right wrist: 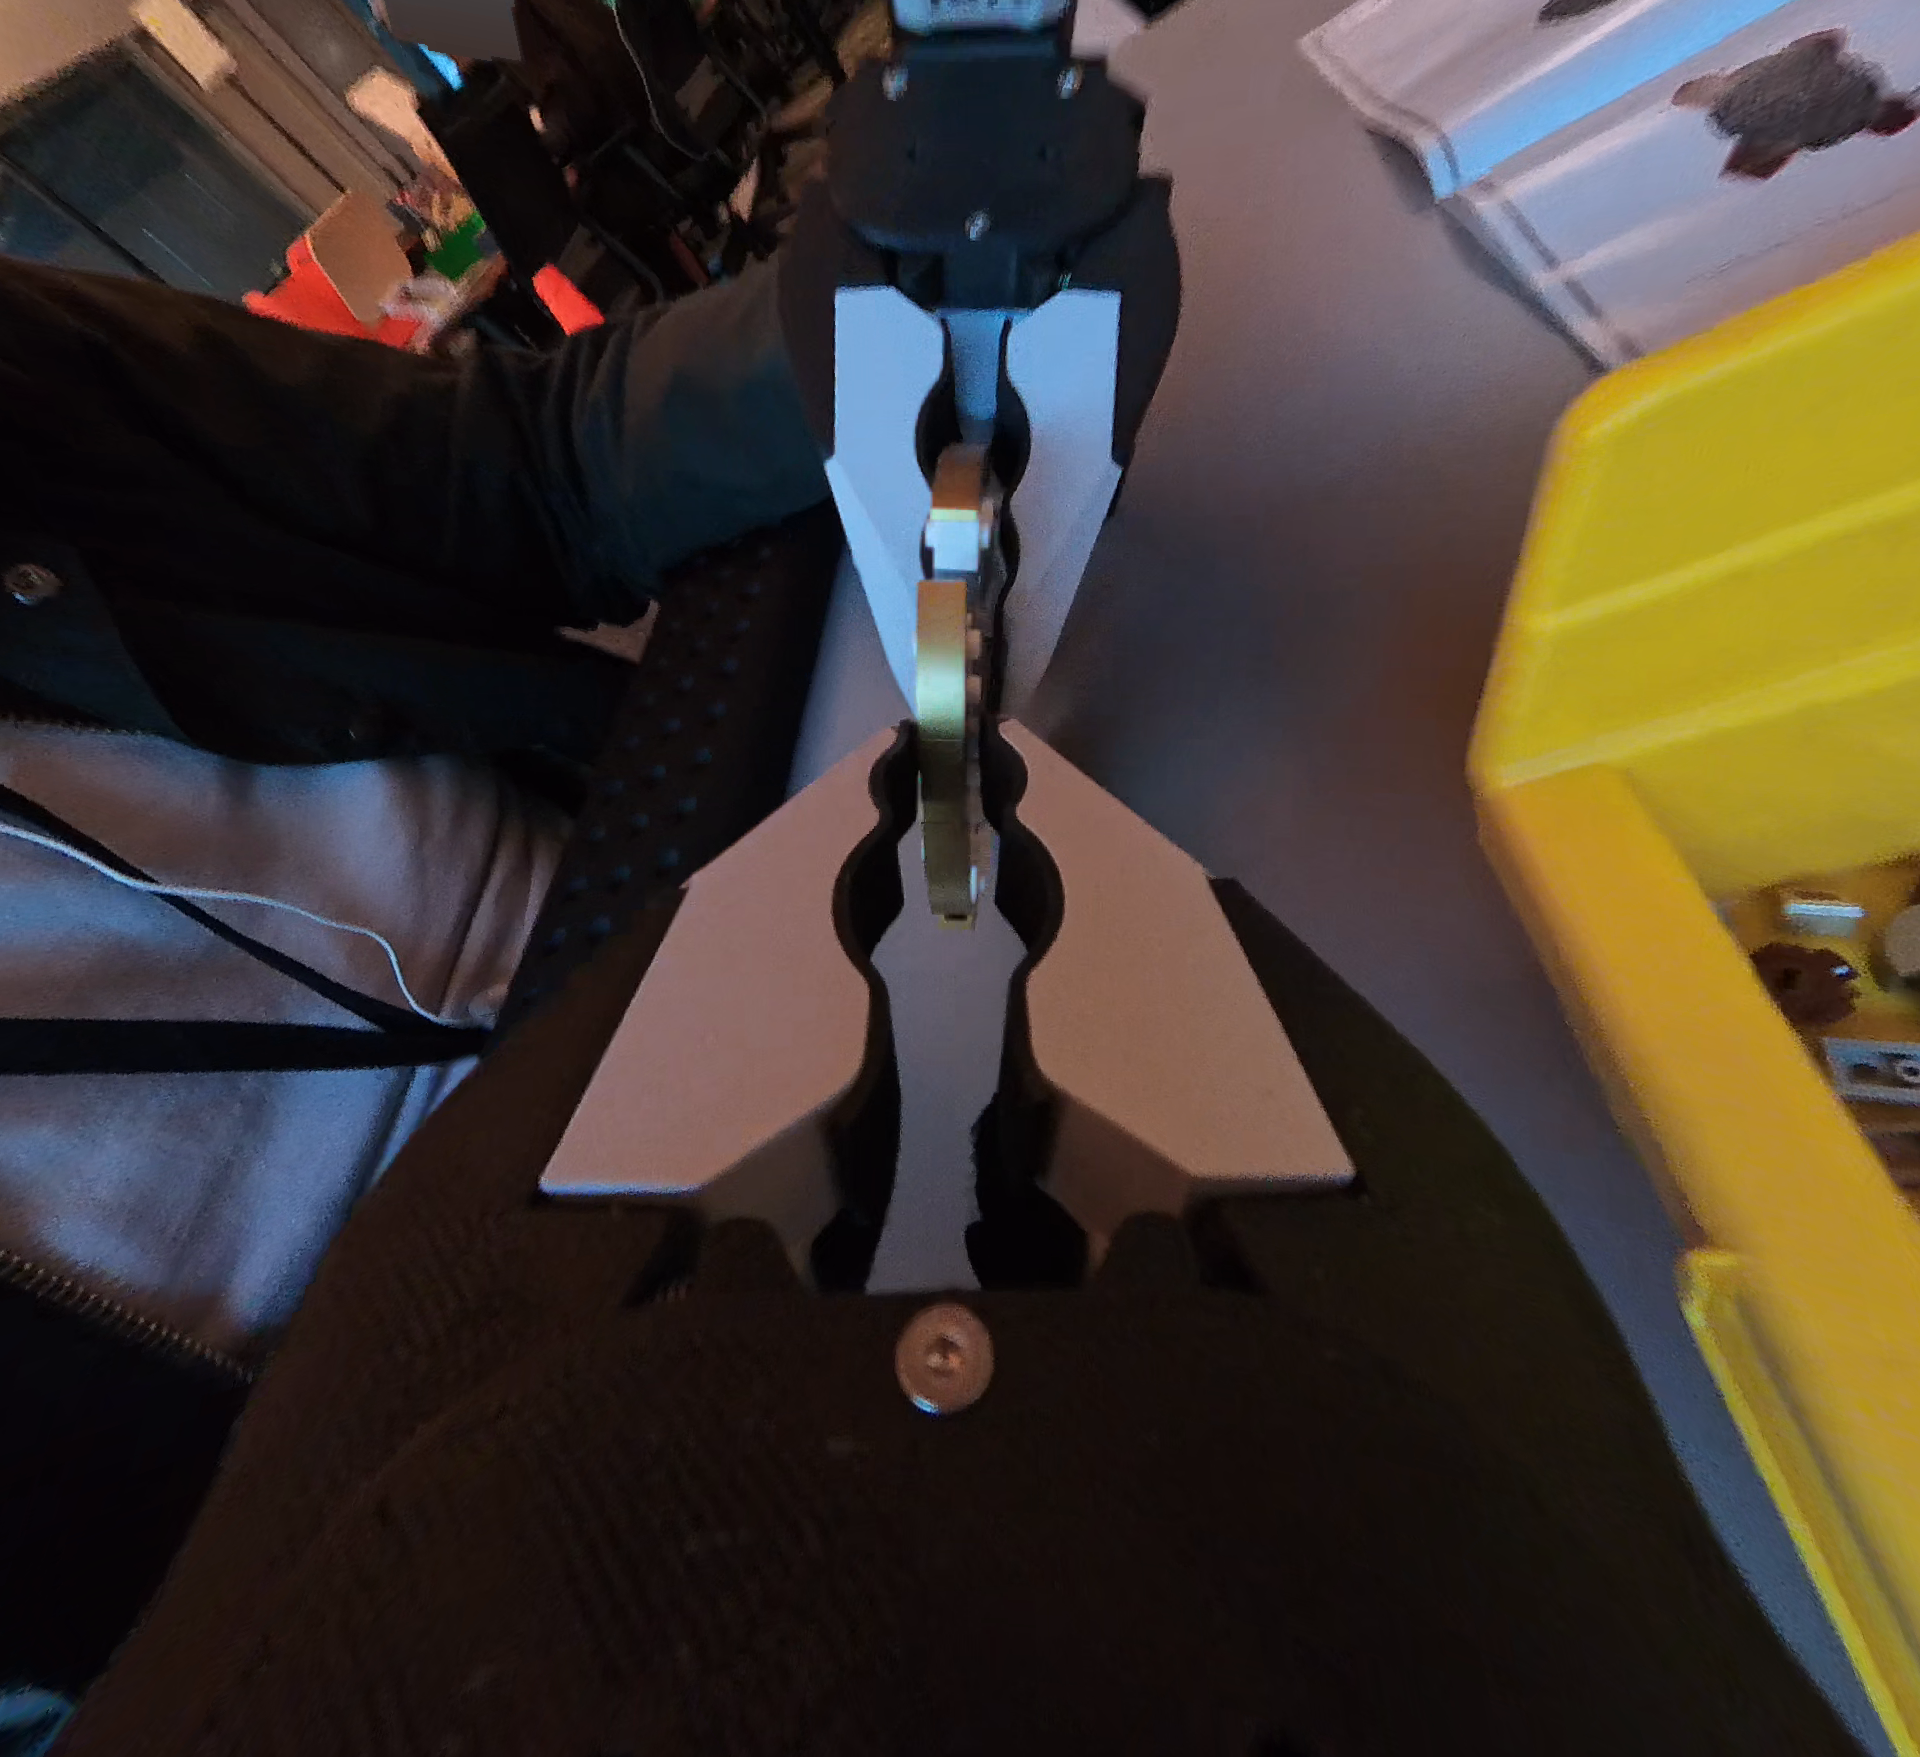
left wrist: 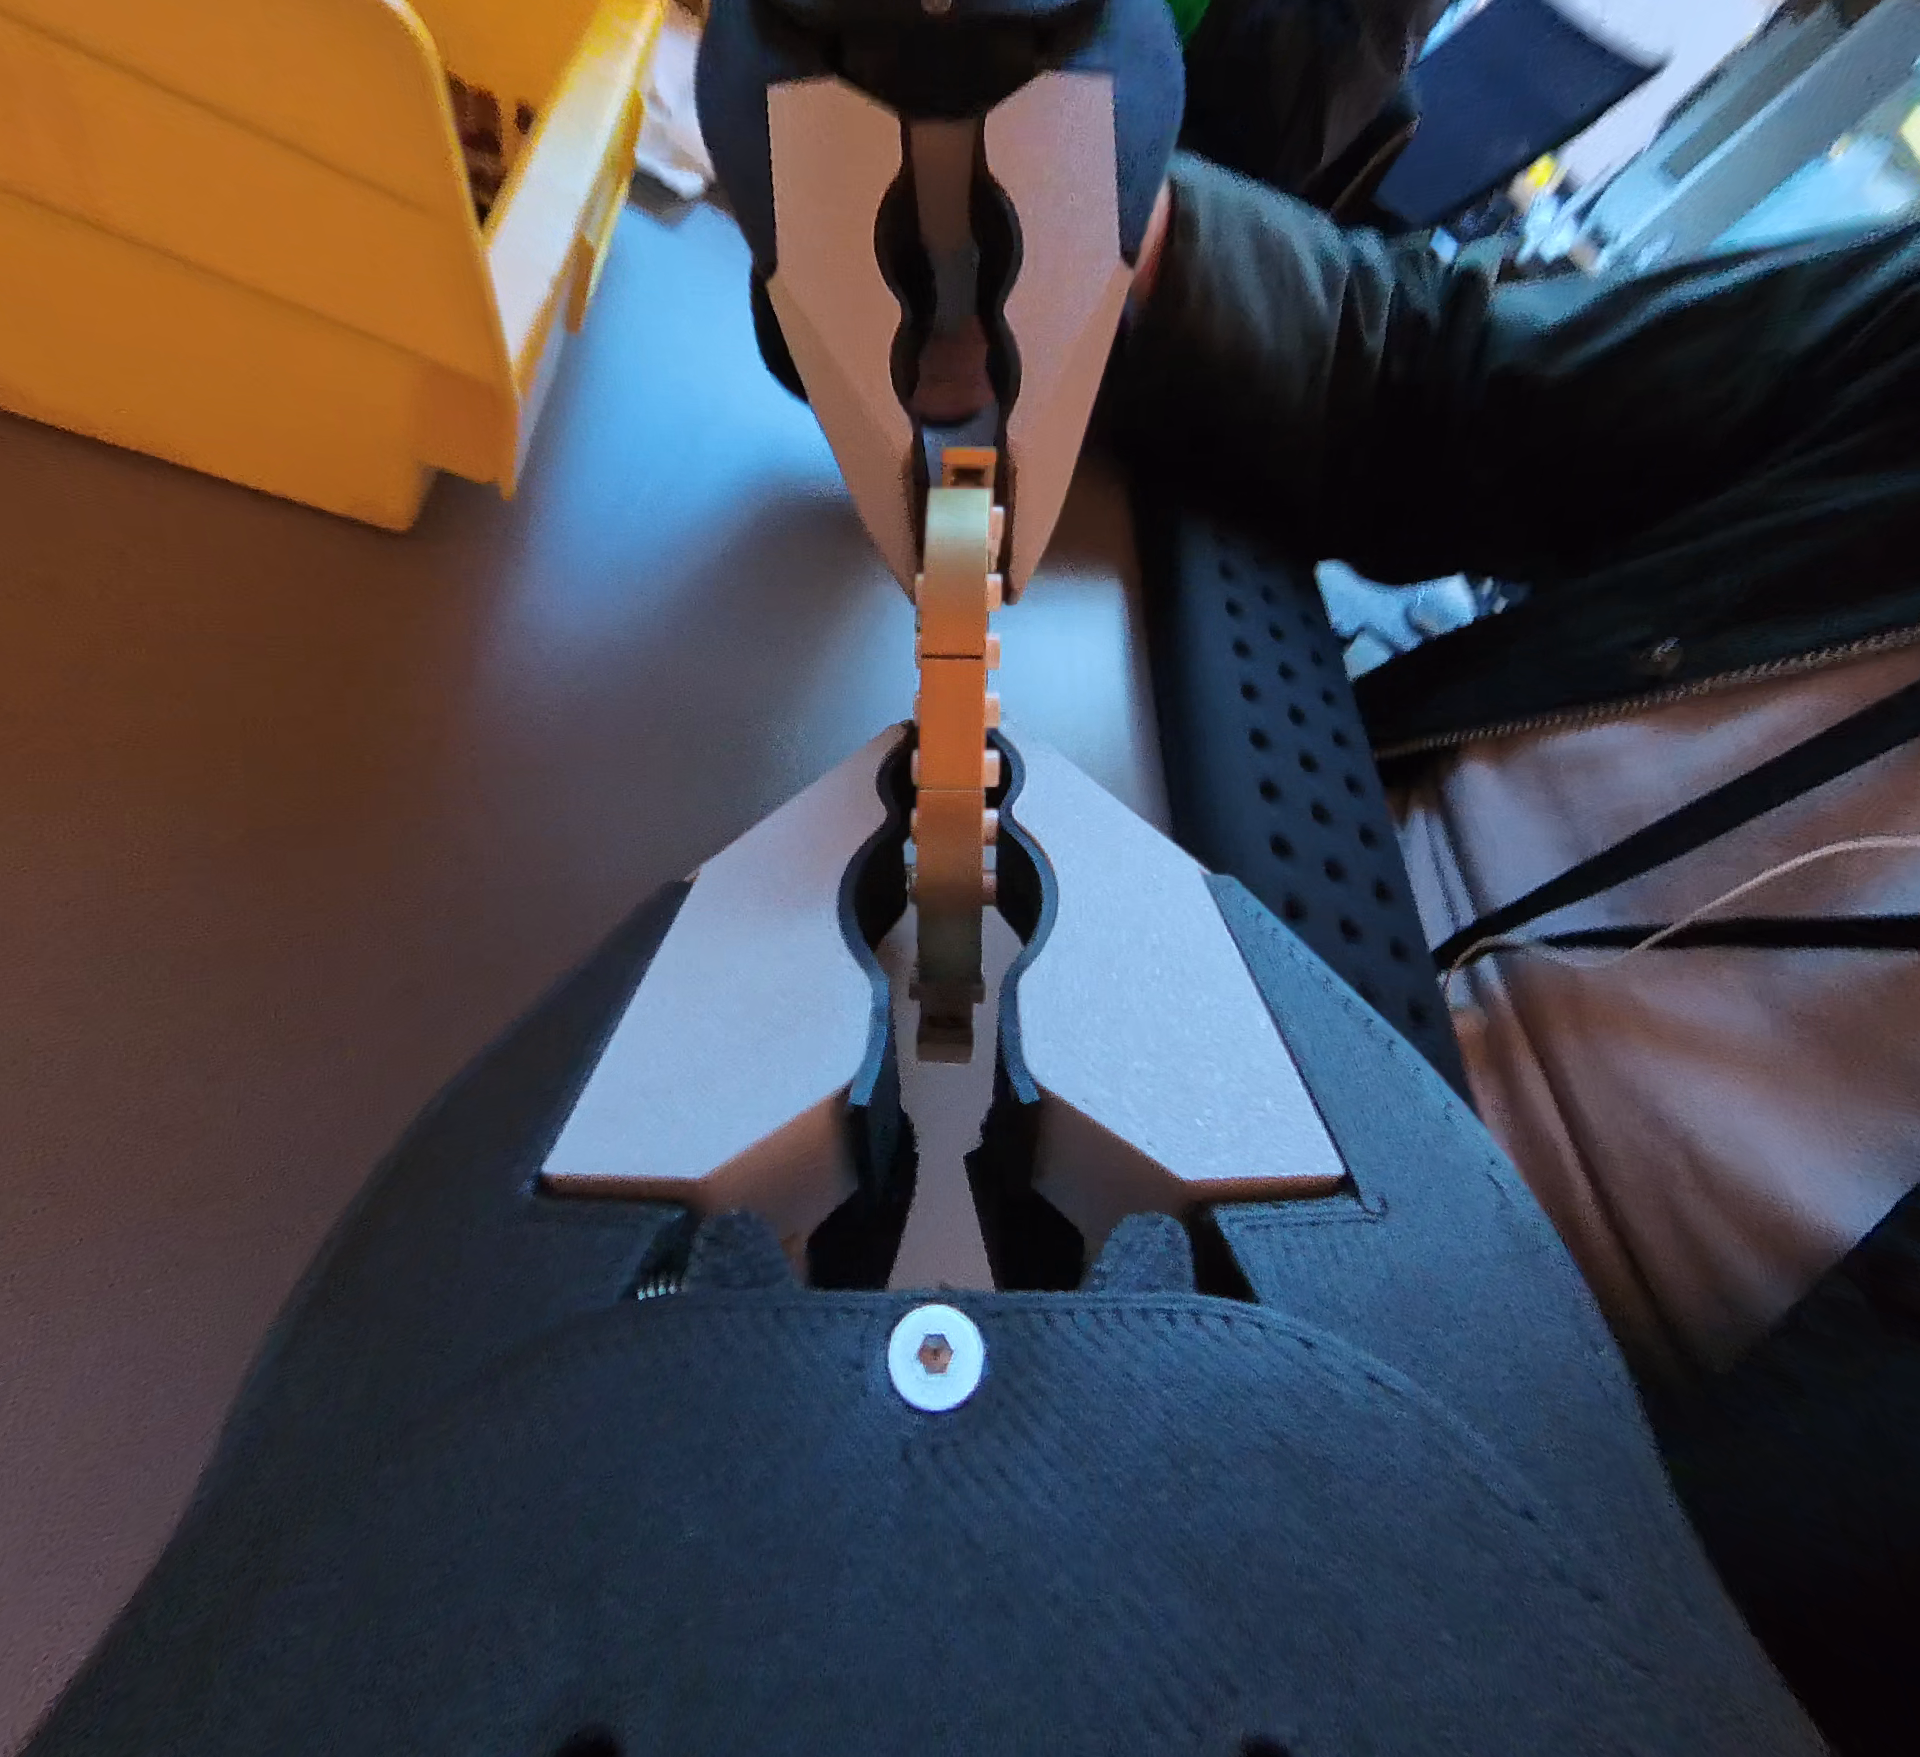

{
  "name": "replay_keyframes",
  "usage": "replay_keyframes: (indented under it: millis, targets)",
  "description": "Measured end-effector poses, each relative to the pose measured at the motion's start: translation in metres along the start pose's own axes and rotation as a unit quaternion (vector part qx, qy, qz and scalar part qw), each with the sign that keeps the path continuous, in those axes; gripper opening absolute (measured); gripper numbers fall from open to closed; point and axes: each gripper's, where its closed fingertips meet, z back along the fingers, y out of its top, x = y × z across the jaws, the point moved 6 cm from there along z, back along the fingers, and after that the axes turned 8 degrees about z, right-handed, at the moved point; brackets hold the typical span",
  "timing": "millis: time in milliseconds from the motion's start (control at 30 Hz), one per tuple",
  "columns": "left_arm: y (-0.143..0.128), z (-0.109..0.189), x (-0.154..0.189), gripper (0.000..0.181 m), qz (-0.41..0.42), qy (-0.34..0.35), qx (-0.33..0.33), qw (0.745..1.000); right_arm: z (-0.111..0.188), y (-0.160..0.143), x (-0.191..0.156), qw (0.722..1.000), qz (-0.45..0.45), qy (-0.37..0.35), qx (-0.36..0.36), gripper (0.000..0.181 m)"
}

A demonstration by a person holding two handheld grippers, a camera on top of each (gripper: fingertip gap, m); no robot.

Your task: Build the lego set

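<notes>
Item: tan lego strip (left wrist: 951, 731), held above the table (left wrist: 312, 824) between my left gripper (left wrist: 948, 886) and right gripper (right wrist: 951, 834), both clamped on its opposite ends; risk, I judge: uneven squeeze snaps a joint apart.

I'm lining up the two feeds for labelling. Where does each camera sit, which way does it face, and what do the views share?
Left wrist view: on the left tongs, looking along them at the facing right tongs; a dark sleeve shows.
Right wrist view: on the right tongs, looking back at the left tongs; a sleeve shows.
Shared: the tan lego strip gripped from both ends, the yellow bin, the table.
</notes>
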Motion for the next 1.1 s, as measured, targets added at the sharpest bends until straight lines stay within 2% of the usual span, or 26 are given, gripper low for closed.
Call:
replay_keyframes:
  millis: [67,133,233,300,367,467,633,1100]
  targets:
    - [0.012,0.005,0.003,0.009,0.029,-0.017,0.054,0.998,0.008,0.01,0.002,0.998,-0.013,0.004,0.063,0.011]
    - [0.026,0.015,0.003,0.009,0.057,-0.023,0.124,0.99,0.018,0.02,0.005,0.992,-0.031,-0.002,0.12,0.029]
    - [0.041,0.029,0.0,0.008,0.089,-0.016,0.219,0.971,0.027,0.024,0.007,0.989,-0.033,-0.015,0.145,0.034]
    - [0.046,0.032,0.001,0.008,0.1,-0.019,0.251,0.963,0.027,0.024,0.007,0.989,-0.038,-0.016,0.142,0.034]
    - [0.048,0.029,0.003,0.008,0.105,-0.02,0.263,0.959,0.022,0.022,0.006,0.99,-0.049,-0.012,0.135,0.03]
    - [0.049,0.021,0.005,0.008,0.122,-0.031,0.265,0.956,0.018,0.019,0.004,0.991,-0.061,0.002,0.12,0.01]
    - [0.048,0.02,0.004,0.008,0.159,-0.054,0.274,0.947,0.021,0.02,0.004,0.988,-0.088,0.024,0.125,0.008]
    - [0.046,0.021,0.007,0.008,0.145,-0.046,0.266,0.952,0.02,0.018,0.002,0.987,-0.088,0.038,0.127,0.008]
